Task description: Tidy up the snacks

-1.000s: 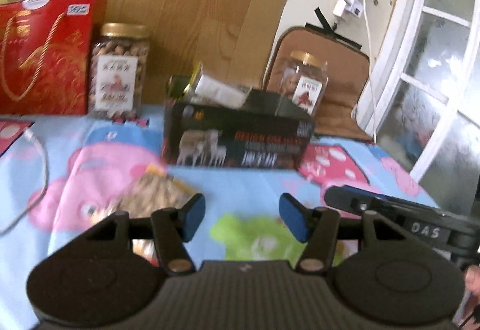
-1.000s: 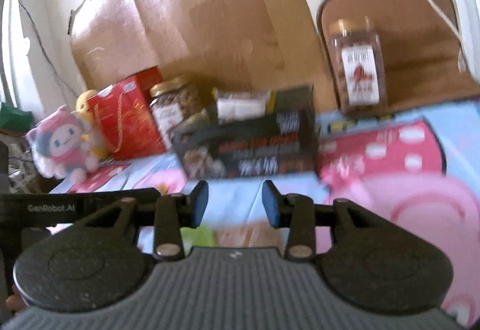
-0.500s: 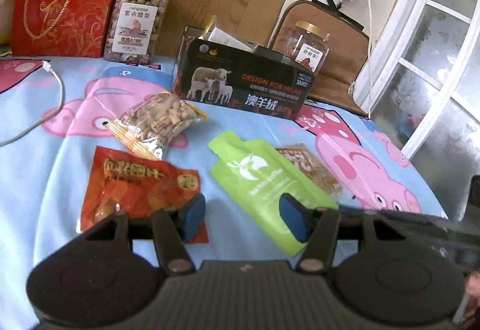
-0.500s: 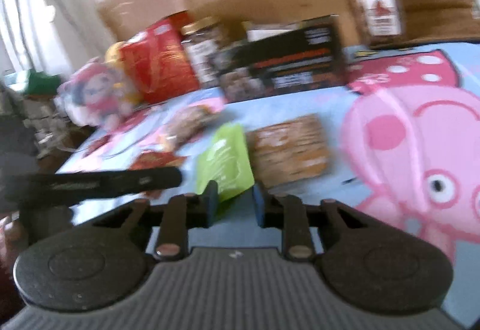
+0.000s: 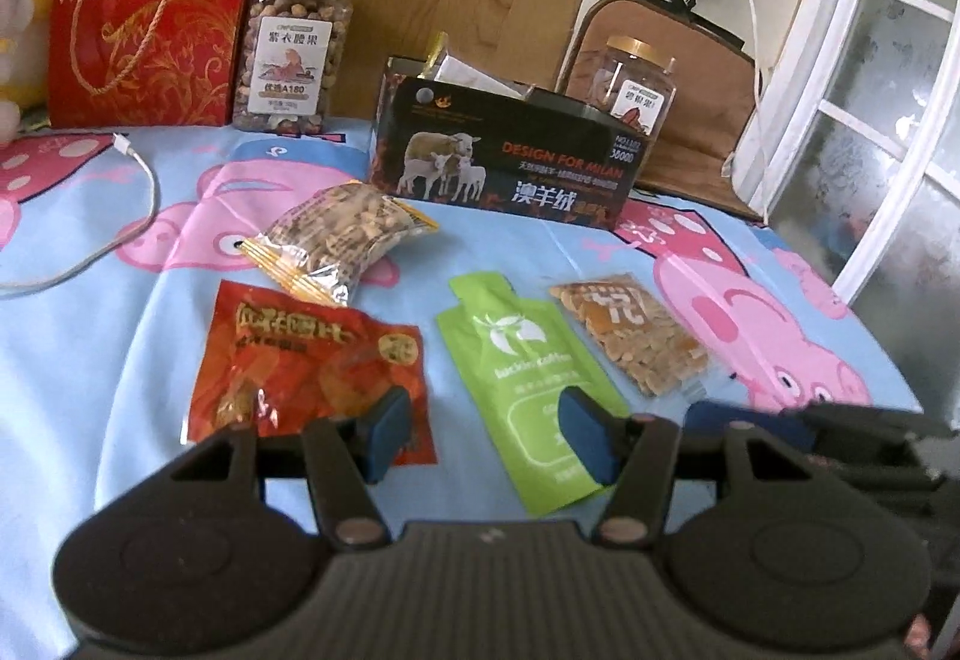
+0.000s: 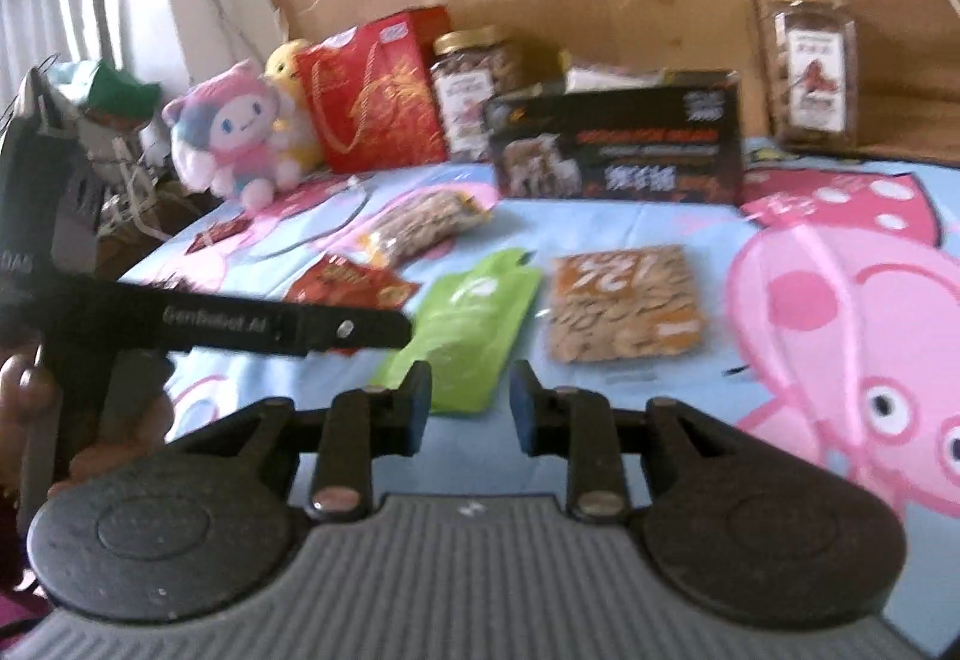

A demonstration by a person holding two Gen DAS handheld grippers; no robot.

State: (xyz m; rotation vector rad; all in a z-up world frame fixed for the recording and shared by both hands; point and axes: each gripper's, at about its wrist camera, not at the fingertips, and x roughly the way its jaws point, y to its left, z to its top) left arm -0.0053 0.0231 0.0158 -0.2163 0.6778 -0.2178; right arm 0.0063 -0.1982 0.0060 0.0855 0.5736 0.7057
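Several snack packs lie on the blue cartoon cloth: a red pack (image 5: 306, 366), a green pouch (image 5: 522, 360), a clear pack of nuts (image 5: 342, 240) and an orange-print pack of seeds (image 5: 630, 339). A black open box (image 5: 510, 168) with packets in it stands behind them. My left gripper (image 5: 489, 435) is open and empty, low over the near ends of the red pack and green pouch. My right gripper (image 6: 471, 408) is open and empty, just in front of the green pouch (image 6: 468, 324), with the seed pack (image 6: 624, 300) ahead to its right.
A red gift bag (image 5: 144, 24) and a jar of nuts (image 5: 294, 51) stand at the back left, a second jar (image 5: 636, 81) behind the box. A white cable (image 5: 120, 222) lies at the left. Plush toys (image 6: 234, 132) sit at the far left edge.
Both grippers have pulled back and tilted down, so the snack packs on the cloth have come into view. The right gripper's jaws stand a little wider than half a second ago.
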